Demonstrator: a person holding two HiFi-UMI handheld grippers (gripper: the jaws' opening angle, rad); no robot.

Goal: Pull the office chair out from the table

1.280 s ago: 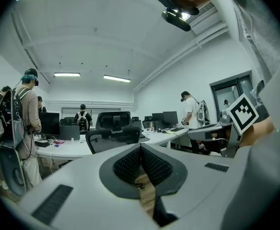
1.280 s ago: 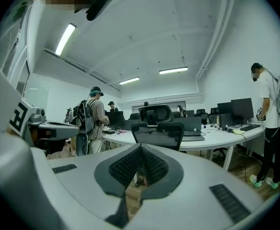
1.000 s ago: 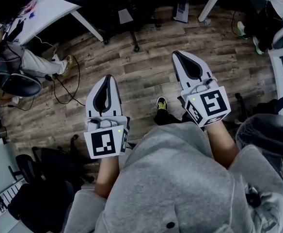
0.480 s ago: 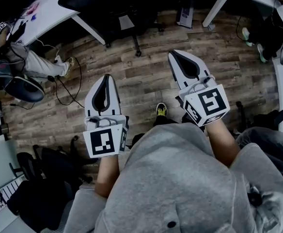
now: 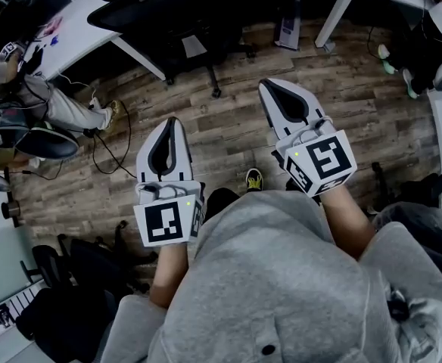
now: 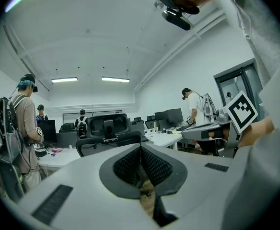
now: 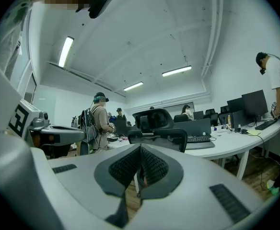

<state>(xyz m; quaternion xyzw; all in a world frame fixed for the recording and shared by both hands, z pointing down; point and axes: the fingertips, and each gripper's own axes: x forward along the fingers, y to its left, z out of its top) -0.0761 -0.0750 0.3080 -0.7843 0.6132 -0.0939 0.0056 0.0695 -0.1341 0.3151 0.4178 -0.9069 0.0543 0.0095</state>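
Black chair [image 5: 179,13] with headrest and armrests, upright, pushed in against the white table [image 5: 73,17], its back facing out. The wheeled base shows below the seat. The table has a curved edge and slanted white legs.

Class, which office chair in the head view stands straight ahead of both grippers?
The black chair pushed in at the white table, at top centre. The other chairs sit at the left and right edges.

The wood-plank floor [image 5: 236,131] carries a white table [image 5: 81,17] on slanted legs. A black office chair [image 5: 168,10] stands tucked against it. Black cables [image 5: 102,144] trail over the planks at left.
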